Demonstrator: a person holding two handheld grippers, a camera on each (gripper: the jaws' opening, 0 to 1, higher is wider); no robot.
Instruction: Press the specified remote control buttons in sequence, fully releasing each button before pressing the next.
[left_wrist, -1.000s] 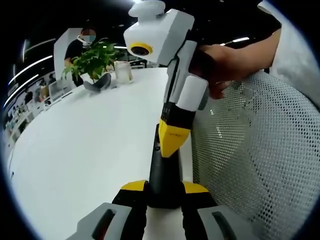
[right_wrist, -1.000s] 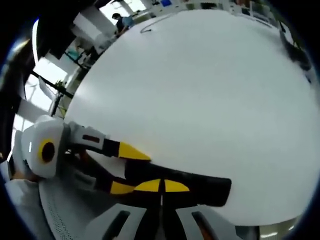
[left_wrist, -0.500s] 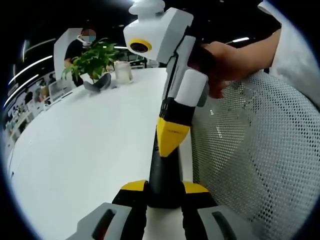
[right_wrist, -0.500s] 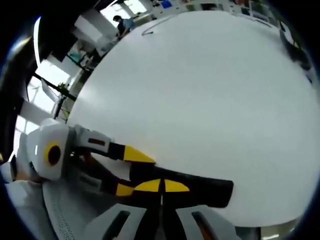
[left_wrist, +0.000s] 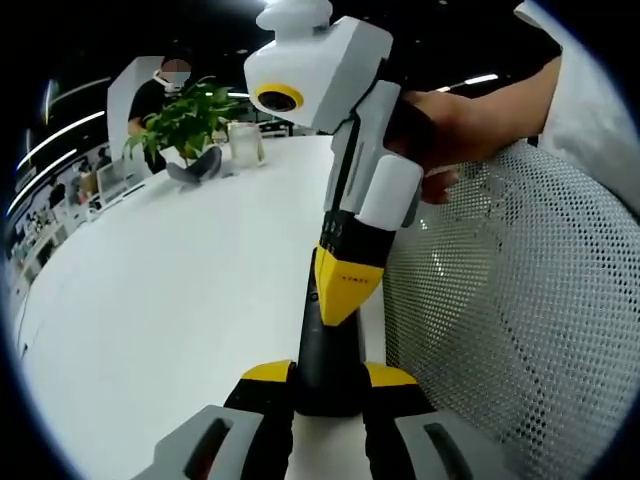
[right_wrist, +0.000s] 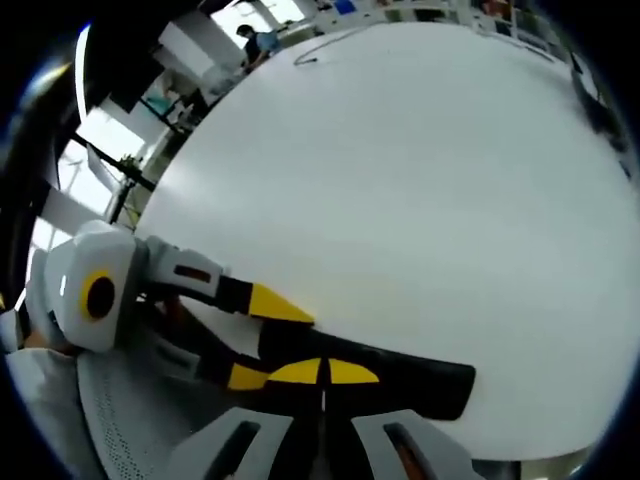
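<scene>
- Left hand-held gripper (left_wrist: 325, 385): jaws clamped on the near end of the black remote (left_wrist: 328, 350), over the worktop (left_wrist: 180, 290) edge.
- Remote's long axis runs straight ahead of it.
- Right hand-held gripper (left_wrist: 345, 290): jaws closed, empty, tip on the remote's upper face.

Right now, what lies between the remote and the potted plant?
In the left gripper view, only bare white table lies between the remote and the potted plant.

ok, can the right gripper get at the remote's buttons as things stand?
Probably yes. The left gripper holds the remote at its near end, and the right gripper has its closed yellow tip down on the remote's upper face, with nothing between. The buttons themselves are too dark to make out.
</scene>
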